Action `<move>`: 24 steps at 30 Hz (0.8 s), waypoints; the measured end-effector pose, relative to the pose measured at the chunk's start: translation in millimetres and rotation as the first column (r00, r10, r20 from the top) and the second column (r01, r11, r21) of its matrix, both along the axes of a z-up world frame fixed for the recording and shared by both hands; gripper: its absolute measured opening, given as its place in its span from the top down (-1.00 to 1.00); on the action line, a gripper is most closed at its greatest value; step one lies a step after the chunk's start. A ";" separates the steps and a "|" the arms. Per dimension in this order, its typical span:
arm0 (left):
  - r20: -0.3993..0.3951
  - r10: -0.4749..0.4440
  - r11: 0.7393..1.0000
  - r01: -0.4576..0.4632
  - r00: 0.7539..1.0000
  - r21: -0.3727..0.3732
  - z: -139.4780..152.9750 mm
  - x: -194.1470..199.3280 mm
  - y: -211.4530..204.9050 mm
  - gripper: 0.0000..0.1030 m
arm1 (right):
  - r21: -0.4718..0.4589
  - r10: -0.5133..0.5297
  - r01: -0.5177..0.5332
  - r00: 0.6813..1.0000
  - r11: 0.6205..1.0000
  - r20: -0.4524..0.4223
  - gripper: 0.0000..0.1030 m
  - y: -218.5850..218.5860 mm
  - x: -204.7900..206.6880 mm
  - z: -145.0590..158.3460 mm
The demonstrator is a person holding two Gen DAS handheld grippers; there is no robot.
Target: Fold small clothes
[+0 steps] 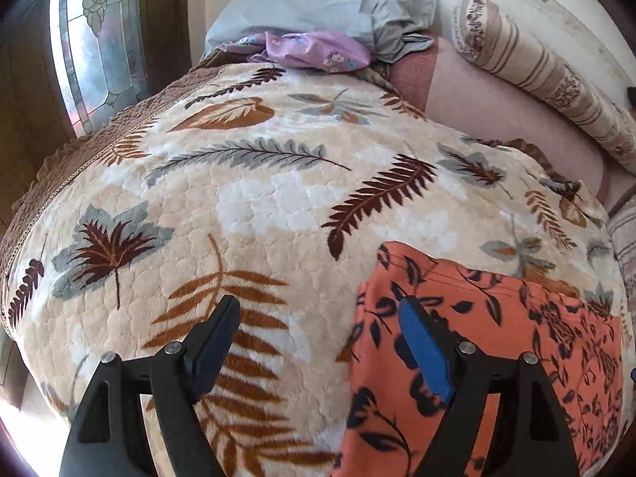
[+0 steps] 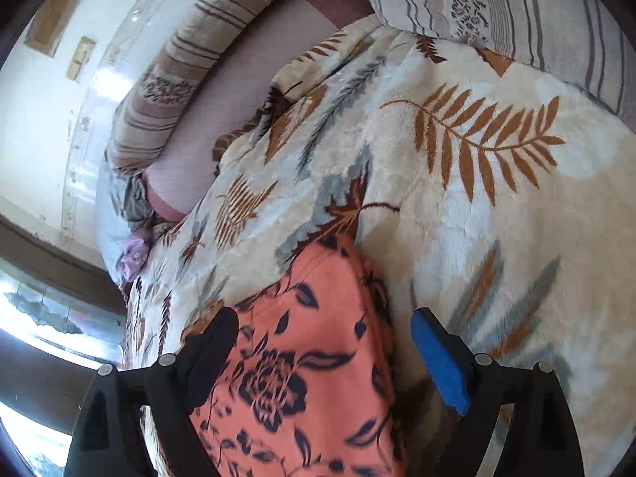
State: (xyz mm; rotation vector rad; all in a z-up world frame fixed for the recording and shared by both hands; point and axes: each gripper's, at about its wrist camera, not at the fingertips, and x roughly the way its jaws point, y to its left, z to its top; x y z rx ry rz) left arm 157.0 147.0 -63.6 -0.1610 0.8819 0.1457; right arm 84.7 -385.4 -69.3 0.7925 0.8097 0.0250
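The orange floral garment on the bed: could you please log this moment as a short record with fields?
garment: orange floral garment with dark flower print, lying flat on the blanket
surface: cream leaf-print blanket over a bed
left hand-held gripper: open, above the garment's left edge, holding nothing
right hand-held gripper: open, garment's right part between its fingers, no pads pressing
background: grey pillow, lilac floral cloth, striped bolster
fold state: cannot tell how many folds are done
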 end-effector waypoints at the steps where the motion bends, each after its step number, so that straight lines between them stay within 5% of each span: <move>1: 0.014 -0.020 1.000 0.020 1.000 0.007 6.0 -10.4 -6.2 -0.61 | 0.009 0.024 -0.024 1.000 1.000 0.016 -0.76 11.0 -17.7 6.3; 5: 0.044 -0.084 0.996 0.083 0.996 0.010 20.4 -50.0 -30.0 -0.61 | 0.028 0.155 -0.157 0.986 0.987 0.067 -0.76 65.8 -70.3 18.8; 8: 0.034 -0.138 0.990 0.137 0.990 0.010 19.3 -74.1 -47.0 -0.61 | 0.040 0.234 -0.237 0.970 0.971 0.063 -0.76 93.4 -87.4 -2.0; 11: -0.005 -0.156 0.987 0.156 0.988 0.027 11.9 -91.2 -56.8 -0.61 | 0.013 0.097 -0.096 0.985 0.995 -0.141 -0.76 85.3 -85.9 -56.0; 14: -0.005 -0.158 0.987 0.158 0.987 0.025 13.7 -109.1 -56.3 -0.61 | 0.103 0.003 0.004 0.998 0.995 -0.067 -0.76 77.1 -103.3 -57.1; 18: 0.013 -0.132 0.991 0.132 0.991 0.031 22.5 -121.3 -51.9 -0.61 | 0.012 0.044 -0.044 0.997 0.999 -0.056 -0.76 94.6 -112.4 -53.7; 24: 0.043 -0.129 0.991 0.127 0.991 0.051 40.7 -136.7 -54.0 -0.61 | 0.012 0.051 -0.050 0.998 0.999 -0.044 -0.76 100.5 -112.6 -46.9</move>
